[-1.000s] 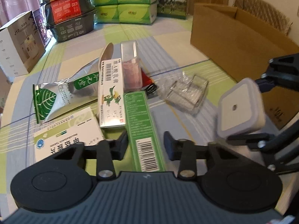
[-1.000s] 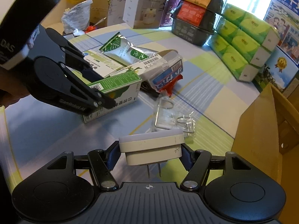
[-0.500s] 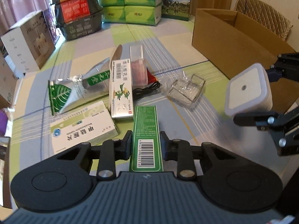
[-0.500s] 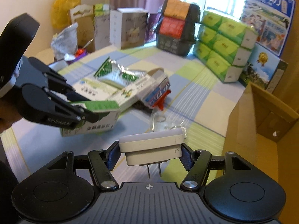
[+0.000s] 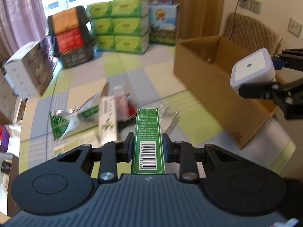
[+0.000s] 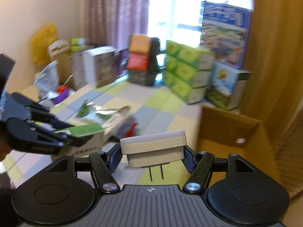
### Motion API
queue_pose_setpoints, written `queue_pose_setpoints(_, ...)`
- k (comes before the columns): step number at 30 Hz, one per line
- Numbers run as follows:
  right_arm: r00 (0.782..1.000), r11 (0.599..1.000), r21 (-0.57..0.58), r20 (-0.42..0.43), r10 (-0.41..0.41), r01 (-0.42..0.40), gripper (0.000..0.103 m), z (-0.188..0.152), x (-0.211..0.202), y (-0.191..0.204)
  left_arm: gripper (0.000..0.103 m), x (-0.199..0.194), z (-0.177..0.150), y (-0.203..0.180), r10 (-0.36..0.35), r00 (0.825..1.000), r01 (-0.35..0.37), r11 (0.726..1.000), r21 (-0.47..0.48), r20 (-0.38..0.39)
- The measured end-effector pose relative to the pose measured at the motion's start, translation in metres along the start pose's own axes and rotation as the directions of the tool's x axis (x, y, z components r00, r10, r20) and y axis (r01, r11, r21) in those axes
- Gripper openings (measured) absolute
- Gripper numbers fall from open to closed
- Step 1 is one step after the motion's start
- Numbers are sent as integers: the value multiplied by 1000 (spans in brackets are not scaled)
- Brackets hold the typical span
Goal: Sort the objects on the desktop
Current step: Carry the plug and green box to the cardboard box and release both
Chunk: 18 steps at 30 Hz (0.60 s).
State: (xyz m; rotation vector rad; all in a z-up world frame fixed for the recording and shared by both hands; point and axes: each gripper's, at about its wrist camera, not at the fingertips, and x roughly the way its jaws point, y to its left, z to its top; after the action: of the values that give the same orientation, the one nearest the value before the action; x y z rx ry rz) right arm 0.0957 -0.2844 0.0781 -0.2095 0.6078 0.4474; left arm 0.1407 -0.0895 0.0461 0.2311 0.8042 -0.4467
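Note:
My left gripper (image 5: 148,145) is shut on a long green box (image 5: 148,132) with a barcode, held in the air above the table. My right gripper (image 6: 152,154) is shut on a white plug-in night light (image 6: 154,147), its two prongs pointing down. In the left wrist view the night light (image 5: 252,71) hangs over the near edge of an open cardboard box (image 5: 214,75). In the right wrist view the green box (image 6: 85,131) shows at the left in the left gripper (image 6: 74,139). A foil pouch (image 5: 62,121), a white medicine box (image 5: 108,121) and other packets lie blurred on the table.
Green tissue packs (image 5: 121,26), stacked black baskets (image 5: 70,37) and a white carton (image 5: 28,68) line the far side of the checked tablecloth (image 5: 132,71). The cardboard box (image 6: 229,132) stands at the right beside a wicker chair (image 5: 251,30).
Both grippers have risen from the table with their loads. The green box is lifted off the cloth. The night light has moved toward the cardboard box.

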Motion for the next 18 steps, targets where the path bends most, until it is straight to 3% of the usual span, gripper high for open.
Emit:
queue_pose_setpoints(9,987,970,181,-39,-154,159,62,-11,-35,-96,25,2,55,-72,-109,991,110,994,-15,77)
queue_pose_setpoints(18,973,953,201,-89,-213,227,63,-39,-38,-144,25,38,92,-143,-200,975,203,979,-27,96)
